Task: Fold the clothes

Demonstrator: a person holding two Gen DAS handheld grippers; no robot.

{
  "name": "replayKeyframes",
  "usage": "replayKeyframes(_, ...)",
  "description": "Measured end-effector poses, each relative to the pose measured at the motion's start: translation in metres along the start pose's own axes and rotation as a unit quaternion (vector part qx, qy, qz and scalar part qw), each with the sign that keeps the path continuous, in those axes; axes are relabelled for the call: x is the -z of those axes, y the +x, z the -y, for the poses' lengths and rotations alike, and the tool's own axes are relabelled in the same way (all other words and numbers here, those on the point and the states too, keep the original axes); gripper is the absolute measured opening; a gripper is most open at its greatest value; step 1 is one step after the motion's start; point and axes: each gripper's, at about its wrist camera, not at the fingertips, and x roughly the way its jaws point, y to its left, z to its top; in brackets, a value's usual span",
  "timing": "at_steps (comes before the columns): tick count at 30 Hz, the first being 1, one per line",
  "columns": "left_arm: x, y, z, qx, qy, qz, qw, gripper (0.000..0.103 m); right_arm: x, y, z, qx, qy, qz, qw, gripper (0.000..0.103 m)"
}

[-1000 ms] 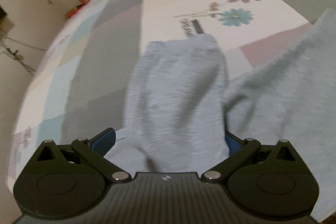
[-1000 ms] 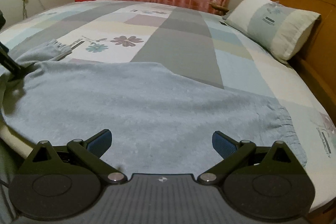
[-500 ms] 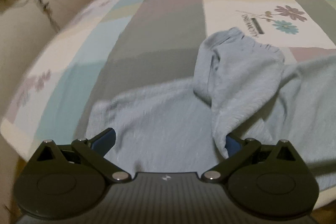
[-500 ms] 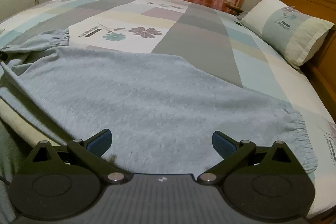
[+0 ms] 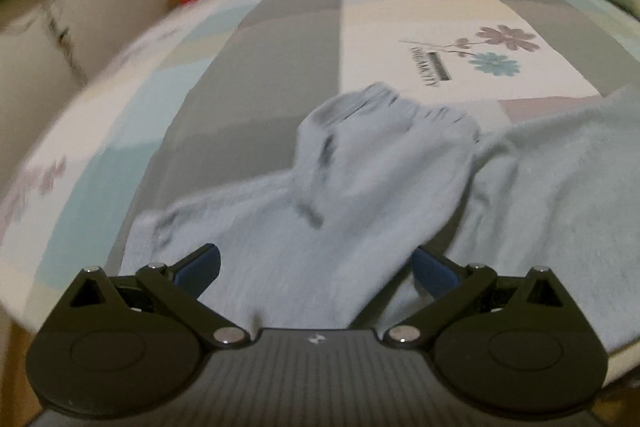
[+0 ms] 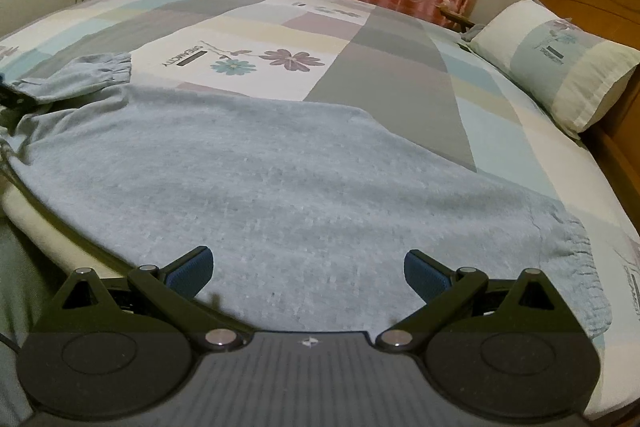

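The pale blue garment [image 6: 280,179] lies spread along the near edge of the bed [image 6: 400,67], body flat, one gathered cuff [image 5: 384,107] flopped inward at the left end. This looks like the sleeve-folding step. The left claw [image 5: 316,267] hangs over that sleeve with fingers apart, gripping nothing; a second ago the sleeve hung lifted in front of it. The right claw [image 6: 308,269] stays spread over the body. Next, I'd guess, comes the far cuff [image 6: 576,259].

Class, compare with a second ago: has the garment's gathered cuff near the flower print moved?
Yes. In the right wrist view the gathered cuff now lies flat, farther from the flower print.
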Motion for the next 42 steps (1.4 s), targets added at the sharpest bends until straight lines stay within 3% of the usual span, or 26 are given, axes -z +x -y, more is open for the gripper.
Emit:
replayKeyframes(3,-0.011,0.020,0.022,0.000,0.039,-0.013,0.9992,0.102,-0.001,-0.001,-0.002,0.000,-0.004,0.002,1.000,0.103)
replayKeyframes(6,-0.016,0.034,0.022,-0.025,0.045,-0.018,0.9985,0.102,-0.001,-0.004,-0.001,0.004,-0.004,0.003,1.000,0.103)
replayKeyframes(12,-0.007,0.014,-0.025,-0.058,-0.040,-0.002,0.9975,0.102,-0.001,-0.002,0.002,0.006,0.004,0.000,1.000,0.103)
replayKeyframes(17,0.017,0.002,-0.070,-0.077,-0.100,-0.013,0.9919,0.102,-0.002,0.005,-0.008,-0.009,-0.007,-0.003,1.000,0.103)
replayKeyframes(22,0.052,0.012,-0.099,-0.054,-0.190,-0.055,0.9786,0.102,-0.003,0.007,-0.017,-0.021,-0.019,-0.003,1.000,0.103)
replayKeyframes(25,0.067,0.016,-0.100,-0.045,-0.211,-0.070,0.9739,0.102,-0.004,0.008,-0.018,-0.020,-0.023,-0.003,1.000,0.103)
replayKeyframes(31,0.061,-0.008,-0.089,-0.005,-0.186,-0.042,0.9815,0.102,-0.008,0.010,-0.016,-0.016,-0.019,-0.001,1.000,0.103)
replayKeyframes(37,0.032,-0.016,-0.059,0.063,-0.128,-0.007,0.9898,0.102,-0.007,0.011,-0.023,-0.025,-0.022,-0.005,0.999,0.103)
replayKeyframes(42,-0.001,0.009,-0.022,0.068,-0.071,0.002,0.9952,0.102,-0.006,0.009,-0.026,-0.025,-0.030,-0.005,0.999,0.103)
